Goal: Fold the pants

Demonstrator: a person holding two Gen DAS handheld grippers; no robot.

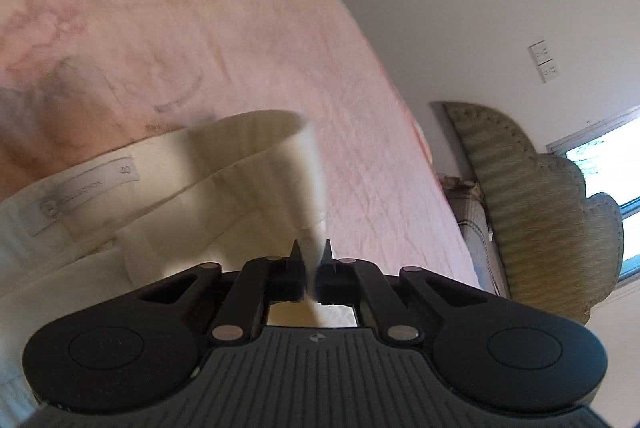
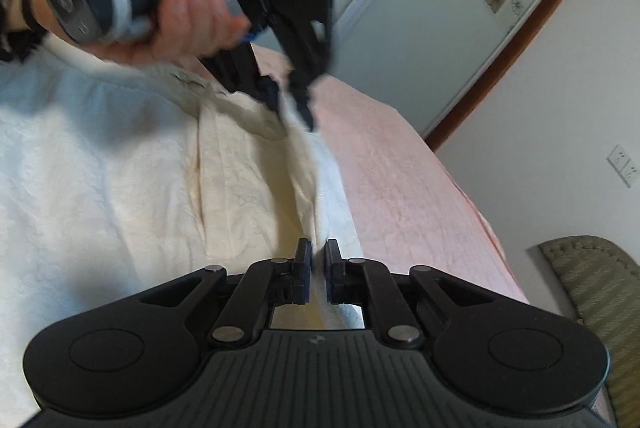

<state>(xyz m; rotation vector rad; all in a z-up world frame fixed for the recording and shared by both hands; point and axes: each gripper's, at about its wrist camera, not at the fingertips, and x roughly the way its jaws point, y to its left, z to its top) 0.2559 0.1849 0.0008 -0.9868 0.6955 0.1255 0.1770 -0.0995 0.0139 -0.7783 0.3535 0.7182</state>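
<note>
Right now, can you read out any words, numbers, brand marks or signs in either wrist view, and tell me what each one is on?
"40": on the pale label sewn inside the waistband of the cream pants.
"COLLECTION", partly blurred, with a small round mark before it that I cannot read: same label.
Small emblem on the left gripper's body: a symbol, no letters.
Wall sockets: no readable text.
Right wrist view: nothing legible.

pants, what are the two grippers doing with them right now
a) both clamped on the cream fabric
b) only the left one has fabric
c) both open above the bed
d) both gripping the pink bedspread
a: the left gripper and the right gripper each have a fold of the cream pants pinched between closed fingers.
</note>
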